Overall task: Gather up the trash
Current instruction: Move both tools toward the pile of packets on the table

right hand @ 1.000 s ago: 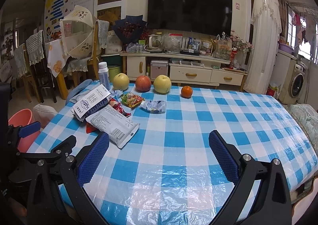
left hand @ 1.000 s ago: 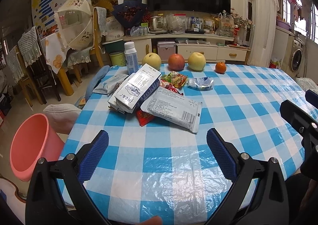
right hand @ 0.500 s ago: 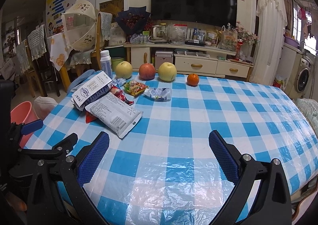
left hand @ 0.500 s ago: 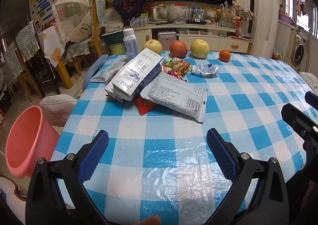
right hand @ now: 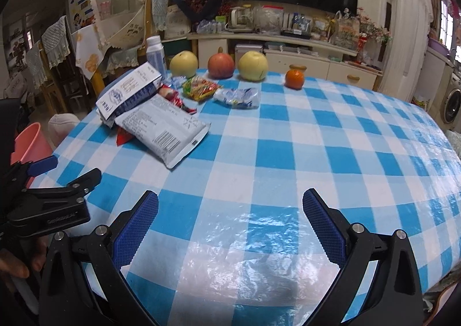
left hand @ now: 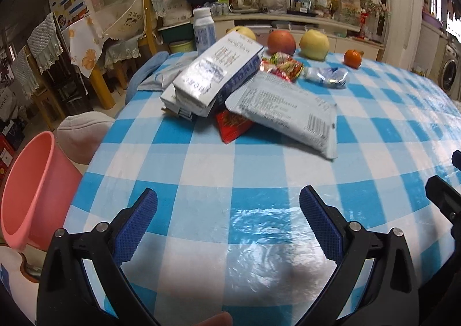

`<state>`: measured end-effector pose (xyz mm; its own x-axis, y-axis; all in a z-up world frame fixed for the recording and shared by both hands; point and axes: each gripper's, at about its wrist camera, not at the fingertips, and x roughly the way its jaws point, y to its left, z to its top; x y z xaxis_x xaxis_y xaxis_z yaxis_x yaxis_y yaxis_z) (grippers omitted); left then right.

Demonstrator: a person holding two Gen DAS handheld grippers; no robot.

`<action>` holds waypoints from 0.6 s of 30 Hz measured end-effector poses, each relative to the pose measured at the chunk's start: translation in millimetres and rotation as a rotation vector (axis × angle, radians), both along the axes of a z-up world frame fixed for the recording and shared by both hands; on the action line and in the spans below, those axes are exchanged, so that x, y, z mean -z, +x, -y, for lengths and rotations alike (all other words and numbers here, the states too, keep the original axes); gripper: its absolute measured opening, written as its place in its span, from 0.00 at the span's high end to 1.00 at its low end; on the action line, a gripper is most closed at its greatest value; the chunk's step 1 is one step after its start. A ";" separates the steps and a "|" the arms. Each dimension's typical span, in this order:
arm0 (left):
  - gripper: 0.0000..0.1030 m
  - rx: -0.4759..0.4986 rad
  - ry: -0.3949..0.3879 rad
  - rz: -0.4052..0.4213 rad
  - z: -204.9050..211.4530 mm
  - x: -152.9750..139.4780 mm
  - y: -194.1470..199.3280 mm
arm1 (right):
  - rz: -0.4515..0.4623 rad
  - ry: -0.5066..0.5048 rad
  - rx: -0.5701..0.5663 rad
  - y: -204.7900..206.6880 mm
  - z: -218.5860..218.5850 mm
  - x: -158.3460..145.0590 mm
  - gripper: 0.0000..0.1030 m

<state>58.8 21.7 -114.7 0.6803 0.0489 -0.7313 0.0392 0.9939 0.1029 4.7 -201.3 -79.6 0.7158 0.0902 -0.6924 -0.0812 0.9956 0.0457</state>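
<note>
At the far left, off the table edge, a pink bin stands on the floor; what shows of its inside looks empty, though its bottom is hidden. Next to it, the left gripper hovers over the near part of the checked table, jaws spread wide, nothing between them.

Further in lies the trash pile. A white-and-blue carton leans on flattened packs, with a grey wrapper behind it at the table edge. A red packet pokes out from under a large silver pouch, which overlaps the carton's foot. Right of these lie a bright snack wrapper and a crumpled blue-white wrapper. Behind stand a bottle, a pear, an apple, a second pear and an orange; the fruit is likely not trash.

The right gripper hangs over bare cloth nearer the middle, also spread and empty, well apart from any litter.

The task appears to be at its very start: no piece is gripped, and every wrapper seen lies on the table. All of the picking and dropping into the bin seems left to do, the pouch being nearest the left gripper.
</note>
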 end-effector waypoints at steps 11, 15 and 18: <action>0.03 -0.027 -0.023 -0.094 -10.4 32.8 27.1 | -0.073 0.093 -0.062 27.4 -2.8 17.9 0.04; 0.03 -0.018 -0.030 -0.089 -12.7 33.1 31.3 | -0.081 0.112 -0.094 37.5 -9.7 20.7 0.04; 0.03 -0.015 -0.048 -0.087 -15.0 33.7 32.5 | -0.091 0.127 -0.113 45.3 -13.8 22.4 0.04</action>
